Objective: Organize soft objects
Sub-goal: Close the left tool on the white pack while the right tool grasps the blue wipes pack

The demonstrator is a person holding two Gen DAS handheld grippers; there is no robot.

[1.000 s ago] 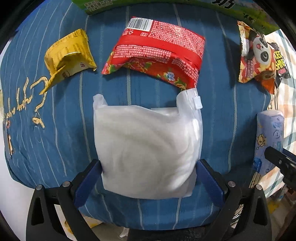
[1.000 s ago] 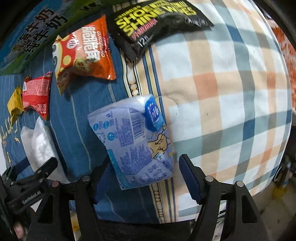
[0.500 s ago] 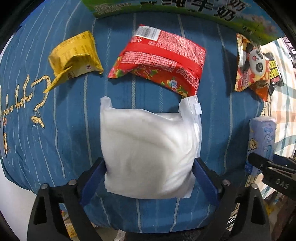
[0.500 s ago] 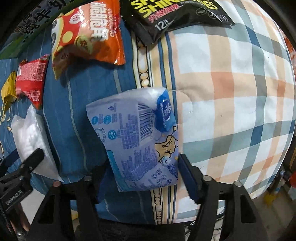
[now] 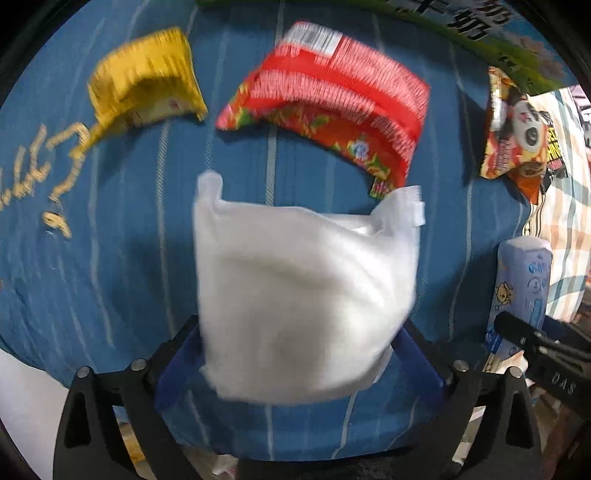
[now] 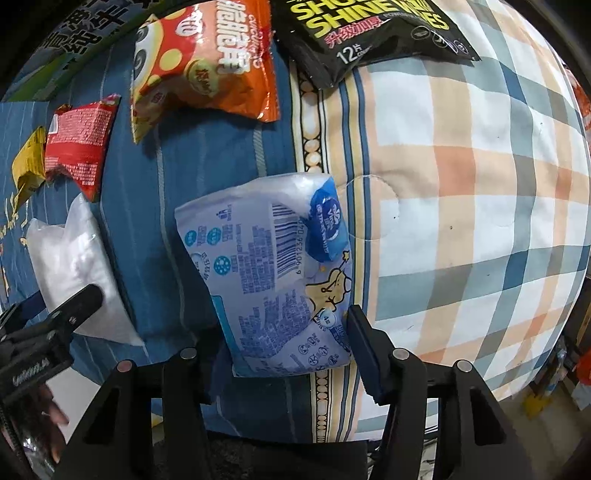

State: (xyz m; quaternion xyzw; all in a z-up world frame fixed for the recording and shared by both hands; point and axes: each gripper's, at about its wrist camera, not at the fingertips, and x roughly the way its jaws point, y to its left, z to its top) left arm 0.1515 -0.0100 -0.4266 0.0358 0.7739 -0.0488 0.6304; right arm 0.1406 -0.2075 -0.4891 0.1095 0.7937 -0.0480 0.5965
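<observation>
Both tongs are loaded. The left tongs [image 5: 301, 354] clamp the near end of the white pack [image 5: 303, 291], their blue pads pressed to its 2 sides. The pack reaches straight ahead over the blue quilt [image 5: 122, 266], its far corners just short of the red bag [image 5: 332, 107]. Left of the red bag lies the yellow pouch [image 5: 147, 77]; right of it, the panda snack [image 5: 517, 133]. The right tongs [image 6: 286, 347] squeeze the blue tissue pack [image 6: 273, 266], long axis pointing forward, hanging over the seam where the quilt meets the plaid cloth [image 6: 472, 192]. The black wipes [image 6: 373, 33] sit beyond it. Each pack lies dead ahead of its own tongs, so my guess: both get carried to their row.
</observation>
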